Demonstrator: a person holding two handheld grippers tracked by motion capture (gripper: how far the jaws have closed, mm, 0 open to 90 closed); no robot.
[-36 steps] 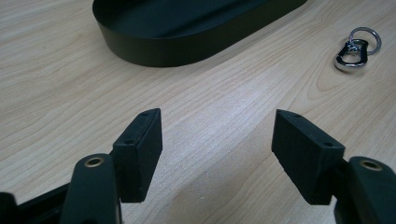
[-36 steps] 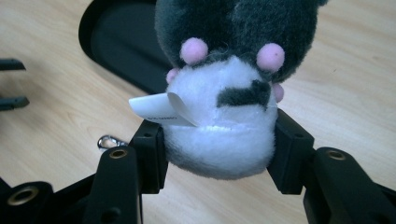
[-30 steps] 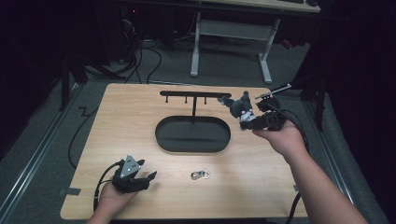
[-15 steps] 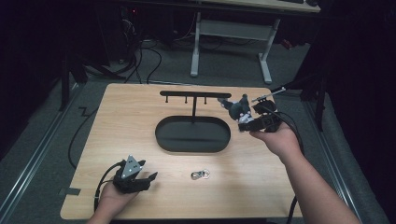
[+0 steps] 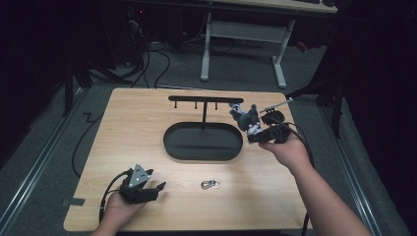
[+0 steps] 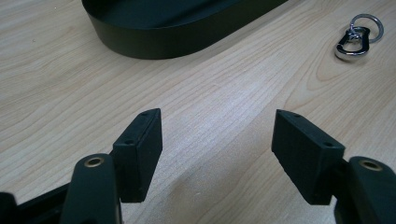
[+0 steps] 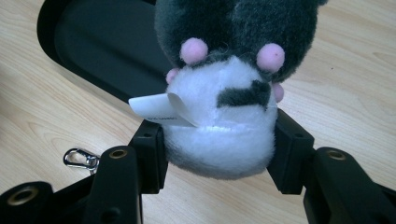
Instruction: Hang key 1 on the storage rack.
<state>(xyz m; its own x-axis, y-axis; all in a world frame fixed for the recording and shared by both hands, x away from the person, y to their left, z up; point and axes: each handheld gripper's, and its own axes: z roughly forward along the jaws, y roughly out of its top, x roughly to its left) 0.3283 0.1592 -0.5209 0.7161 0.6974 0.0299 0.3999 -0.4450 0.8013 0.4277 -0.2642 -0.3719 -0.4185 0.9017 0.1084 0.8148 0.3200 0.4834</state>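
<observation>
The right gripper (image 5: 255,129) is clamped on a plush toy (image 7: 224,93), its jaws pressed into the white lower body from both sides. In the high view the toy (image 5: 246,118) is held in the air beside the right end of the rack (image 5: 205,100), above the right edge of the tray (image 5: 203,142). The left gripper (image 5: 150,189) rests low at the near left of the table (image 5: 123,128), jaws wide apart and holding nothing.

Progress, as a judgement: the toy is picked up and brought to the rack, apparently for hanging on a peg. Hanging is not yet done; no loop on the toy can be made out. A clip (image 5: 210,184) with a ring lies loose on the table in front of the tray, untouched.

Materials: the toy is soft pile, dark grey above and white below, with small pink pompoms and a curled white fabric label (image 7: 161,111). It gives under the grip. The tray is a matt black oval with a low upright wall. The rack is a thin black bar on a post, with short pegs below. The clip is bright metal. The table is pale wood grain, smooth.
</observation>
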